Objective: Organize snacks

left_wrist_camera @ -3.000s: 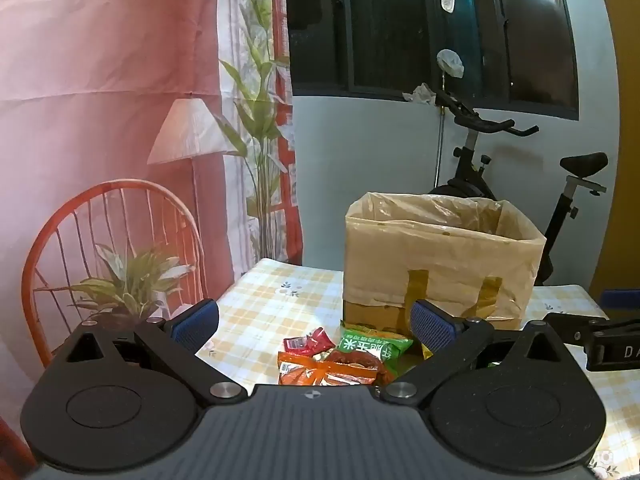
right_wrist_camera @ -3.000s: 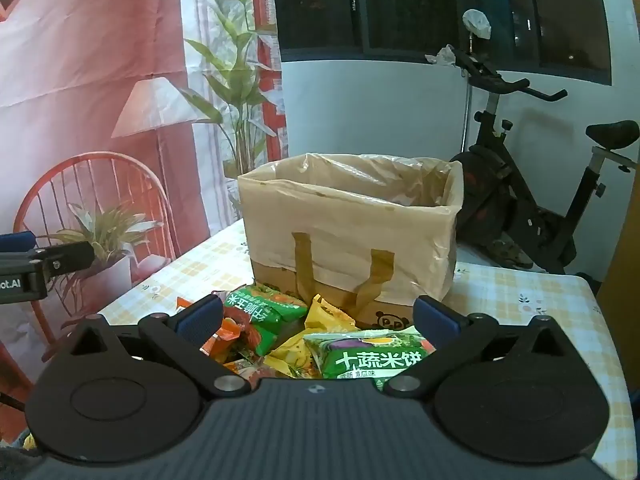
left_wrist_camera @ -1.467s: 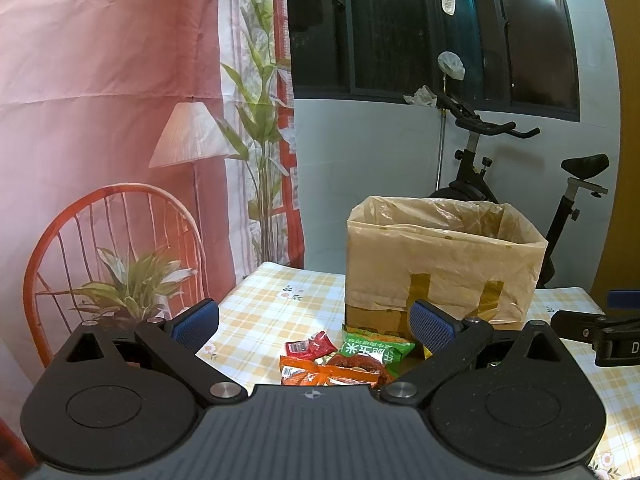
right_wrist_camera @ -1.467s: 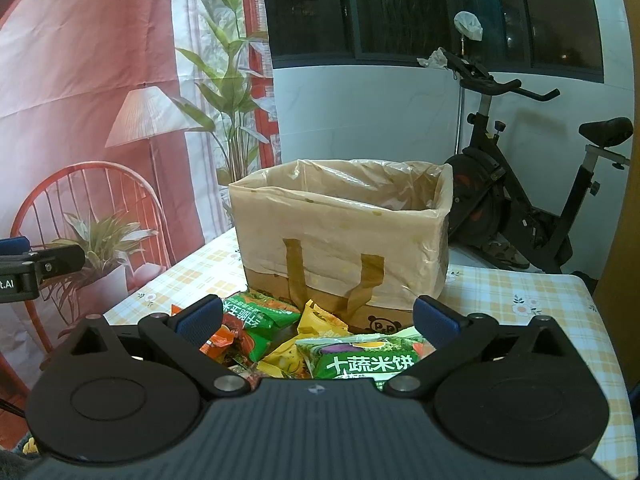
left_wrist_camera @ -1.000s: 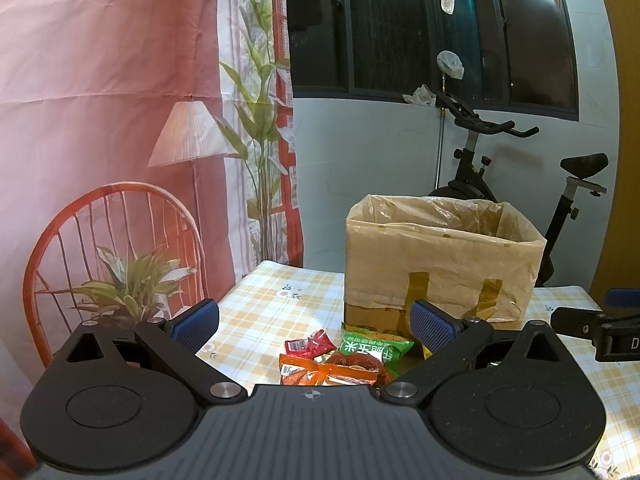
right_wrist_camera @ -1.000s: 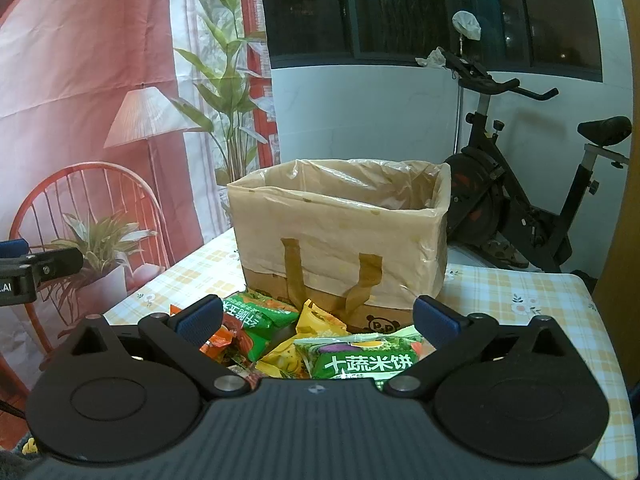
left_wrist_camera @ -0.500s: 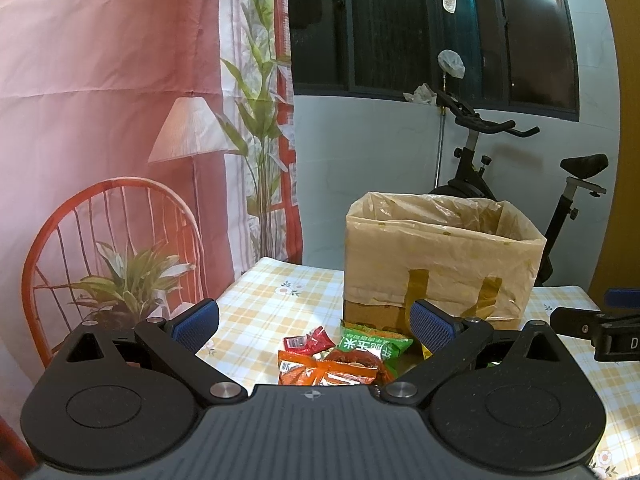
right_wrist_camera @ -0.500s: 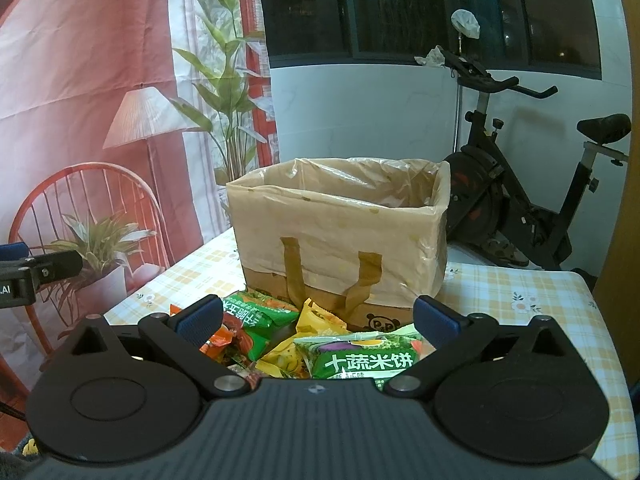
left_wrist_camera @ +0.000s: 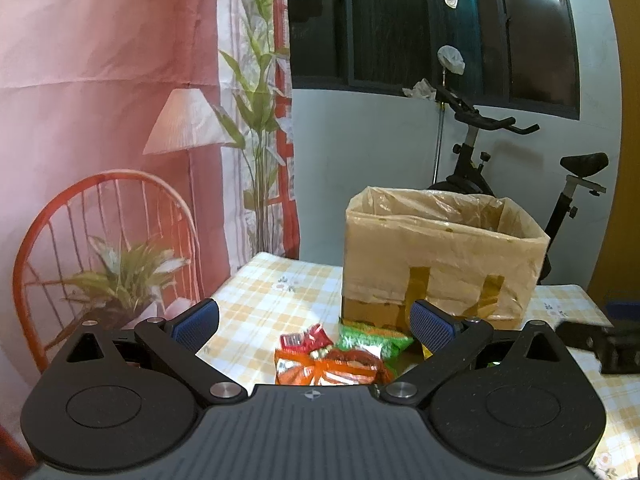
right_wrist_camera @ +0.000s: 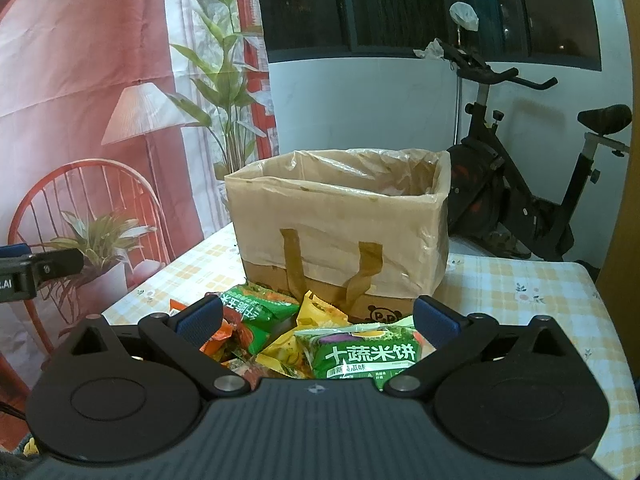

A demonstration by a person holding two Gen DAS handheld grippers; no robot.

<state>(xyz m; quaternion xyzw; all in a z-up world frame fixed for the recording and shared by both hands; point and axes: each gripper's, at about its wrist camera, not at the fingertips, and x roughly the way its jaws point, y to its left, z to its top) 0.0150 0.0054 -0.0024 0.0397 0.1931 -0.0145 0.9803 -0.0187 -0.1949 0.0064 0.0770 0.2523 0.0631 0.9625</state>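
A tan plastic-lined paper bag stands open, its contents hidden; colourful snack packets lie before it. Left gripper and right gripper gape wide, empty.

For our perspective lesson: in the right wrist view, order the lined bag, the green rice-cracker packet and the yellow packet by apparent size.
1. Lined bag
2. Green rice-cracker packet, though it lies nearer the camera
3. Yellow packet, partly hidden

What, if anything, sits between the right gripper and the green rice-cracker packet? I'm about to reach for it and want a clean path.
Nothing visible blocks it. The right gripper is open, and the green rice-cracker packet lies on top of the snack pile directly ahead between the fingers. The lined bag stands just behind it, open-topped.
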